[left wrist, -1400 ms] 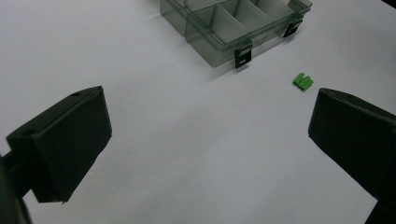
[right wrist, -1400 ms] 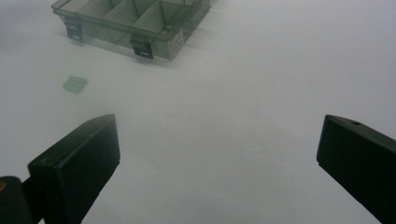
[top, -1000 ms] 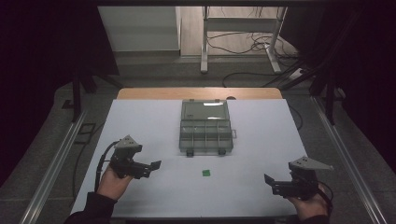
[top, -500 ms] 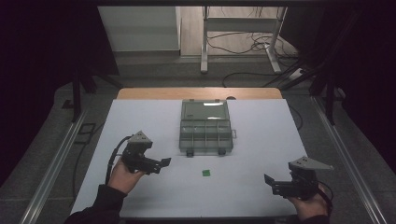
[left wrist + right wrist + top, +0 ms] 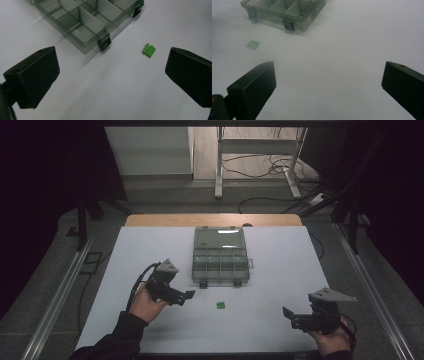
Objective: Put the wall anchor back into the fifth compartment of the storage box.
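Left gripper view: green piece (image 5: 149,51) lies ahead between spread fingers (image 5: 32,75), untouched.

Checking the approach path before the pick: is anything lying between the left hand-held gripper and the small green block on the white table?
Nothing visible. The left hand-held gripper, jaws open, faces the small green plastic block across bare white table. The clear plastic compartment box lies off to the side, apart from the block.

Black tools (image 5: 189,295), grey three-cornered top plates, black cable, dark sleeve (image 5: 112,340).
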A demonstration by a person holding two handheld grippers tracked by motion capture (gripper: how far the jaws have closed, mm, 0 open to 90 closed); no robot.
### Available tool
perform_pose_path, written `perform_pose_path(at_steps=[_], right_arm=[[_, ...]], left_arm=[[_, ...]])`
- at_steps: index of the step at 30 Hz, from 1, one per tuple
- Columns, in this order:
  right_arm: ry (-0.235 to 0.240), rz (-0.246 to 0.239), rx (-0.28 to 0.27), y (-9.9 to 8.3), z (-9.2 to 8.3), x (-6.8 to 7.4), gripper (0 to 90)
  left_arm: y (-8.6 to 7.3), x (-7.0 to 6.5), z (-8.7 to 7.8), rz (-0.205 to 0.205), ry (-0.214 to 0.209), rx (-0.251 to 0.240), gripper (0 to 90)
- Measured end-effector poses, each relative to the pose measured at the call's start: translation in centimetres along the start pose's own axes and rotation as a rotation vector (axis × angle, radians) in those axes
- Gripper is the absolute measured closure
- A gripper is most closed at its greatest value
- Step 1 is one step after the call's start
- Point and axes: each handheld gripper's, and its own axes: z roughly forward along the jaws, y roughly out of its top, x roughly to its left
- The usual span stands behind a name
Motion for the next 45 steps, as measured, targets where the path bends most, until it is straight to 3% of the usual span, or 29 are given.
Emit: perform_pose_path(at_steps=[10, 22, 26, 30, 31, 35, 42, 45], right_arm=[[0.0, -0.014, 0.012, 0.0, 0.1, 0.1, 0.0], [0.003, -0.007, 0.012, 0.0, 0.1, 0.1, 0.0], [0.005, -0.005, 0.012, 0.0, 0.1, 0.0, 0.0], [0.007, -0.005, 0.014, 0.0, 0.1, 0.0, 0.0], [0.008, -0.006, 0.015, 0.0, 0.1, 0.0, 0.0], [0.009, -0.007, 0.017, 0.0, 0.2, 0.0, 0.0], [0.007, -0.007, 0.02, 0.0, 0.2, 0.0, 0.0], [0.008, -0.006, 0.019, 0.0, 0.2, 0.0, 0.0]], left_arm=[[1.4, -0.8, 2.6, 0.015, -0.045, 0.04, 0.0], [2.4, -2.1, 5.6, 0.089, -0.063, 0.119, 2.3], [2.6, -2.6, 6.8, 0.105, -0.085, 0.137, 9.4], [2.9, -3.0, 8.0, 0.123, -0.109, 0.169, 22.2], [2.9, -3.1, 8.2, 0.129, -0.115, 0.174, 30.1], [3.1, -3.4, 9.0, 0.15, -0.14, 0.2, 39.5], [3.1, -3.8, 10.0, 0.164, -0.18, 0.205, 63.3], [3.2, -4.1, 10.2, 0.183, -0.194, 0.215, 67.5]])
